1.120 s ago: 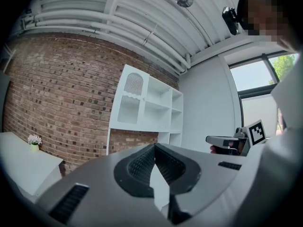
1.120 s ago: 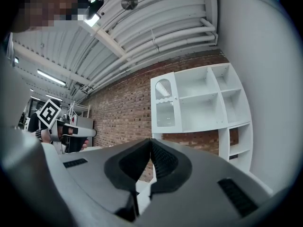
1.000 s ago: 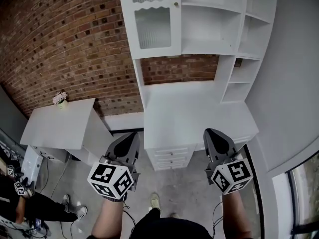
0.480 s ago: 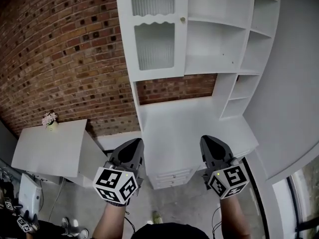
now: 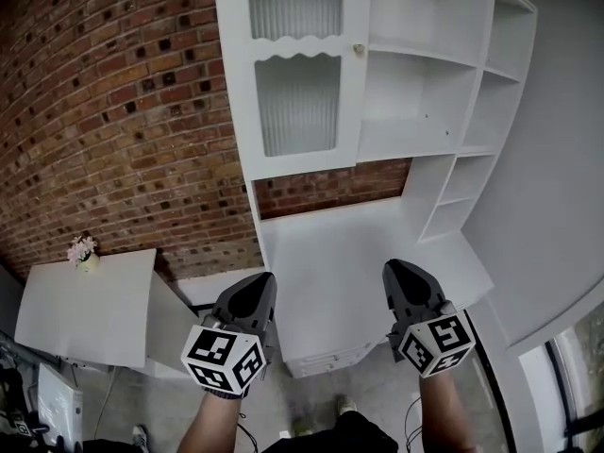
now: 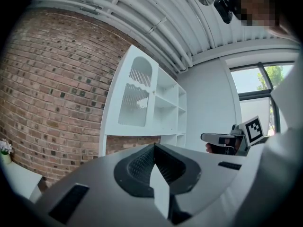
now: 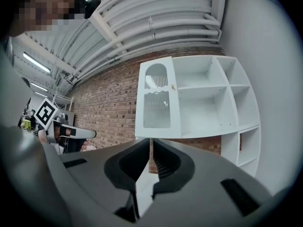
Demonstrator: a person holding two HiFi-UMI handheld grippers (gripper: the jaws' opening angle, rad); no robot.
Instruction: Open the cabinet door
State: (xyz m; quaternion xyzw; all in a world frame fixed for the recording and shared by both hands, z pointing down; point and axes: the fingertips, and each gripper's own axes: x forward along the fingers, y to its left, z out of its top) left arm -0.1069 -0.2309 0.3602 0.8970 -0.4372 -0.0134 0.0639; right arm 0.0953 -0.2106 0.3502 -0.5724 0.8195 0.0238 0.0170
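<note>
Head view: the door (image 5: 297, 74) is shut. It covers the left bay of the cabinet (image 5: 429, 83), above the desk (image 5: 349, 243). Its long axis is upright, and the knob (image 5: 359, 50) sits on its right edge, next to the open shelves. The left gripper (image 5: 257, 279) and the right gripper (image 5: 400, 268) are both held low by the desk's front edge, well apart from the door and pointing toward the cabinet. The knob lies ahead of and above both, between their two lines but closer to the right one's, so the right hand looks like the nearer one for the reach.

Left gripper view: the left gripper (image 6: 154, 146) has its jaws pressed together with nothing between them. The door (image 6: 135, 98) stands beyond the tips, higher and a little to their left. The right gripper (image 6: 222, 138) shows off to the side (level with this one).

Right gripper view: the right gripper (image 7: 150, 141) also has its jaws together and holds nothing. The door (image 7: 156, 103) rises almost straight beyond the tips, with the knob (image 7: 173, 87) up and slightly to their right. To take the knob, these jaws would first have to part, and the hand would have to go forward and up.
</note>
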